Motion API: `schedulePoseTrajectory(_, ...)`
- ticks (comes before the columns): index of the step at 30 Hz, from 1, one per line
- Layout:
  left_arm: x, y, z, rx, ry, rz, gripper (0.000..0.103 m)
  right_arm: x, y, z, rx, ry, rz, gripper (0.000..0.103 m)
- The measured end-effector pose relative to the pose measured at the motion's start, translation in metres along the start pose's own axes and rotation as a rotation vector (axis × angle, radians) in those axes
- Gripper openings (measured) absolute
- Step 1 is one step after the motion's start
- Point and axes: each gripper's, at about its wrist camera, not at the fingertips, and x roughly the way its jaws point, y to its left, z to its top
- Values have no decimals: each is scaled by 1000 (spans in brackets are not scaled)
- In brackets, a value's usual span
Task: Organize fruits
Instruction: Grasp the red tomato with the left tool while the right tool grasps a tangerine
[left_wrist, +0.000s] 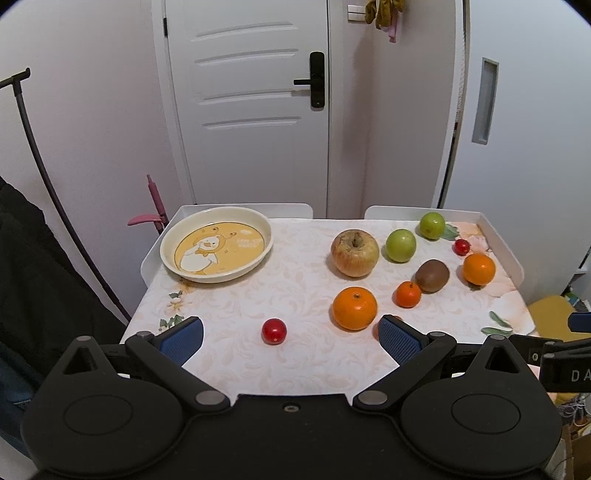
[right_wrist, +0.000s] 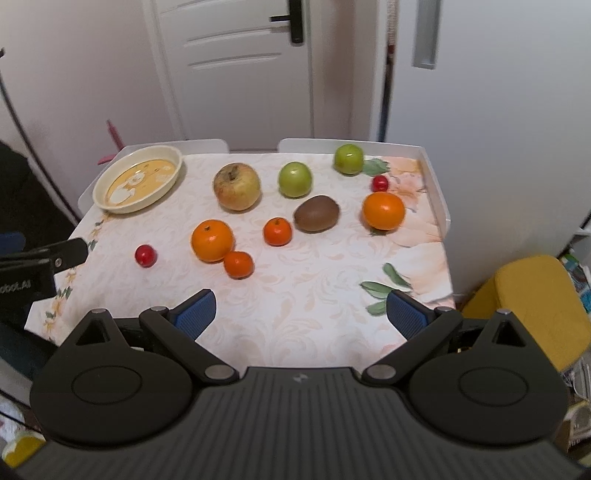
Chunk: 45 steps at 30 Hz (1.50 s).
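A cream plate with a yellow duck picture (left_wrist: 218, 245) (right_wrist: 138, 179) sits empty at the table's far left. Fruits lie loose on the cloth: a large yellowish apple (left_wrist: 354, 253) (right_wrist: 237, 186), two green apples (left_wrist: 400, 245) (left_wrist: 432, 225), a kiwi (left_wrist: 432, 276) (right_wrist: 316, 213), two large oranges (left_wrist: 354, 308) (left_wrist: 479, 268), small mandarins (left_wrist: 407, 294) (right_wrist: 239, 264), and two small red fruits (left_wrist: 274, 331) (left_wrist: 461, 246). My left gripper (left_wrist: 291, 338) is open and empty, just before the near red fruit. My right gripper (right_wrist: 301, 308) is open and empty above the near right of the table.
The table (right_wrist: 258, 314) has a floral cloth and raised white rims at the back and right. A white door stands behind it. A dark coat rack is at the left. A yellow seat (right_wrist: 532, 302) stands at the table's right.
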Motion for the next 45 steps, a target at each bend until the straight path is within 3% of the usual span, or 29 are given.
schedulePoseTrajectory(11,67,15,-26,30,-11,27,100,75,13,-23,-68,-7,86,103)
schedulePoseTrajectory(13,82,17,-33,33,-5,21,93,90,18,-28,-75,-4,94,103)
schedulePoseTrajectory(20,127,22,-48,57,8,0,85,130,31,-34,-74,-24,85,103)
schedulePoseTrajectory(26,156,26,-51,74,18,-22,70,152,39,-32,-51,-40,73,91)
schedulePoseTrajectory(39,175,29,-54,84,20,-66,45,170,54,-23,-67,-70,48,77)
schedulePoseTrajectory(41,175,29,-54,84,20,-73,38,172,55,-22,-71,-71,50,75)
schedulePoseTrajectory(45,175,26,-54,94,15,-71,35,174,57,-19,-76,-75,52,69)
